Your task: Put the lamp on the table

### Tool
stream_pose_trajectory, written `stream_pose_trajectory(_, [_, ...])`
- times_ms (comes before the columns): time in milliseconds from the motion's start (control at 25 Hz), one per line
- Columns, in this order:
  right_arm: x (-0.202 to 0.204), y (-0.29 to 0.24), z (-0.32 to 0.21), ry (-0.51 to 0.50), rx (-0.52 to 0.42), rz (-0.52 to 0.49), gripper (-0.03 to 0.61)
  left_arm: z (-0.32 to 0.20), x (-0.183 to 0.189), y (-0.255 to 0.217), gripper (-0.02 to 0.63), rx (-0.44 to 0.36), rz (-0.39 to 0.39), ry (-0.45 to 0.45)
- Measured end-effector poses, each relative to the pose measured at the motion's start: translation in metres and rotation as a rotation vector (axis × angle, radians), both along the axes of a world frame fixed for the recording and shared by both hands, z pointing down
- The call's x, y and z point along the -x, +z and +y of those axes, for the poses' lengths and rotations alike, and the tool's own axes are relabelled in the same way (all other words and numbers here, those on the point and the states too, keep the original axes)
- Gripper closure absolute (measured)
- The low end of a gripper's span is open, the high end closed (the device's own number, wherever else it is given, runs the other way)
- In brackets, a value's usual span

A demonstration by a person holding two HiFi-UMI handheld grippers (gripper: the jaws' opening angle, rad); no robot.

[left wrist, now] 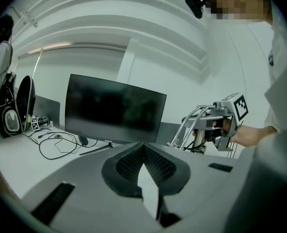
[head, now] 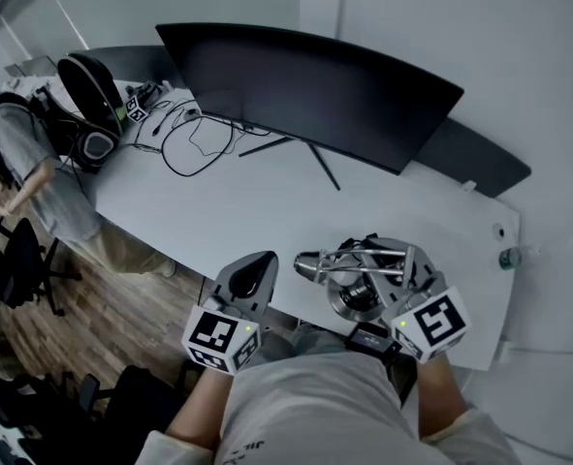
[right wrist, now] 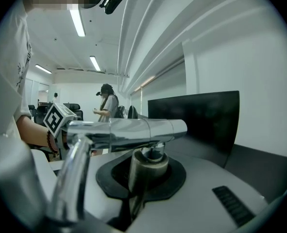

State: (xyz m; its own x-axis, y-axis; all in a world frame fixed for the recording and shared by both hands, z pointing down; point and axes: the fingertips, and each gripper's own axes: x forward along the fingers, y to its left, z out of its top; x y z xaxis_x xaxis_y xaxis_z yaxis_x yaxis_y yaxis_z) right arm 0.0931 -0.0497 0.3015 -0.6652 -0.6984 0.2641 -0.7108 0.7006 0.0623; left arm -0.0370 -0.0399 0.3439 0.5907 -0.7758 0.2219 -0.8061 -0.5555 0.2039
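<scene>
The lamp (head: 356, 277) is chrome, with a round base and a tubular head on bent metal arms. My right gripper (head: 368, 294) is shut on its upright stem (right wrist: 145, 171) and holds it over the near edge of the white table (head: 247, 211). In the right gripper view the lamp head (right wrist: 133, 130) lies across just above the jaws. The left gripper view shows the lamp (left wrist: 197, 127) off to the right. My left gripper (head: 260, 263) hangs beside it to the left, also over the near edge, its jaws together with nothing in them (left wrist: 144, 150).
A wide curved monitor (head: 305, 85) stands at the back of the table, with black cables (head: 199, 139) and headphones (head: 92, 109) at the far left. A person (head: 34, 177) stands left of the table near office chairs (head: 15, 260). A bottle (head: 514, 257) sits at the right edge.
</scene>
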Motion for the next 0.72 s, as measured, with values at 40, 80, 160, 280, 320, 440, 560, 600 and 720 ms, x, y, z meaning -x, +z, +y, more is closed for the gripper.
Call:
stream_pose_trajectory(40, [0.001,0.002,-0.003,-0.01,0.0,0.003,0.548,-0.001,0.0,0.003,0.611,0.002,0.001,-0.003])
stream_pose_trajectory(80, [0.001,0.005,-0.005,-0.016,0.003,0.005,0.548,-0.001,0.0,0.005,0.611,0.005,0.002,-0.005])
stream_pose_trajectory(160, [0.003,0.008,-0.009,-0.015,0.011,0.006,0.548,-0.003,0.003,0.006,0.611,0.009,0.002,-0.007])
stream_pose_trajectory(280, [0.006,0.003,-0.018,-0.006,0.009,-0.002,0.548,-0.013,0.01,0.002,0.611,0.004,-0.003,-0.004])
stream_pose_trajectory(320, [0.007,0.001,-0.021,-0.001,0.008,-0.005,0.548,-0.016,0.012,0.0,0.611,0.001,-0.004,-0.001])
stream_pose_trajectory(440, [0.009,-0.003,-0.029,0.017,0.005,-0.007,0.548,-0.026,0.016,-0.004,0.611,0.0,-0.006,0.014])
stream_pose_trajectory(560, [0.01,-0.007,-0.037,0.035,-0.003,-0.008,0.548,-0.037,0.017,-0.006,0.611,0.001,-0.014,0.036])
stream_pose_trajectory(600, [0.01,-0.007,-0.039,0.041,0.0,-0.007,0.548,-0.04,0.017,-0.007,0.611,0.0,-0.016,0.043])
stream_pose_trajectory(720, [0.01,-0.005,-0.046,0.059,0.012,-0.009,0.548,-0.048,0.019,-0.008,0.611,-0.001,-0.017,0.055])
